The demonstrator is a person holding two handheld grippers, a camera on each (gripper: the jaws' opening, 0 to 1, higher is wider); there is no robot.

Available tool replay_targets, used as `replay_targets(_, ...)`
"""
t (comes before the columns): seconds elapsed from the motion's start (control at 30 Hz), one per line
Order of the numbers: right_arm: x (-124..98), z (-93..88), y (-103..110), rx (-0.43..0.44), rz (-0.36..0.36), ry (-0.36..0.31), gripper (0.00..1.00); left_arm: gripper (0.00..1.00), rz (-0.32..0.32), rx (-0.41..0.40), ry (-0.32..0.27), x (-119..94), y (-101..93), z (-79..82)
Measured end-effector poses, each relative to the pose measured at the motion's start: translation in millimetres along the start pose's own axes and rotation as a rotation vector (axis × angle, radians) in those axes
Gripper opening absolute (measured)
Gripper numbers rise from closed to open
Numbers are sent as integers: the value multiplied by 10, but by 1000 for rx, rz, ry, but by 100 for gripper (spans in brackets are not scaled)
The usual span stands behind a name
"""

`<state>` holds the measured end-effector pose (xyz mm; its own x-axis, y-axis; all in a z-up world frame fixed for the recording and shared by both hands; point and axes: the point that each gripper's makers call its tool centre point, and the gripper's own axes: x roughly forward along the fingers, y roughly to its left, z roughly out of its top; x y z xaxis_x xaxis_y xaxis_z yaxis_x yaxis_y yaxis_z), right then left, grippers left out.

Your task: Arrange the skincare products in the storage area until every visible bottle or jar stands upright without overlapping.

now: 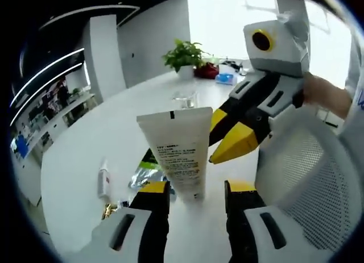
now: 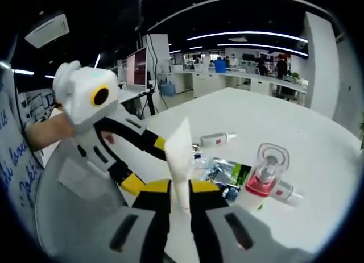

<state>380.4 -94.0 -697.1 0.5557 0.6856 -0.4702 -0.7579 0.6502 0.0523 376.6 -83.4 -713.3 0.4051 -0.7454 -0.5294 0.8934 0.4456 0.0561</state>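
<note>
A white tube point(image 1: 177, 145) with printed text stands cap down over the white table point(image 1: 114, 138). My right gripper point(image 1: 215, 141) comes in from the right and is shut on the tube's side edge. My left gripper point(image 1: 197, 188) is open, its yellow pads on either side of the tube's cap without touching it. In the right gripper view the tube point(image 2: 179, 155) is edge-on between the shut jaws of my right gripper point(image 2: 180, 189), and my left gripper point(image 2: 149, 165) reaches in from the left. A bottle with a red collar and clear cap point(image 2: 264, 178) stands upright.
A white bottle point(image 1: 104, 180) lies on the table beside a foil packet point(image 1: 142, 175). A clear glass jar point(image 1: 185, 99) and a potted plant point(image 1: 183, 55) stand farther back. Two white bottles point(image 2: 216, 140) point(image 2: 287, 192) lie near foil packets point(image 2: 224, 172). White mesh point(image 1: 307, 178) is close on the right.
</note>
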Motion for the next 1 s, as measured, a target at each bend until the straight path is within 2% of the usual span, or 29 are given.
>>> replay_targets(0.17, 19, 10, 62, -4, 15, 0, 12, 32, -2, 10, -3, 48, -5, 7)
replay_targets(0.53, 80, 77, 93, -11, 31, -6, 11, 24, 4, 6, 22, 187, 123, -79)
replay_targets(1.0, 107, 122, 73, -19, 37, -9, 11, 15, -6, 10, 6, 320, 200, -44)
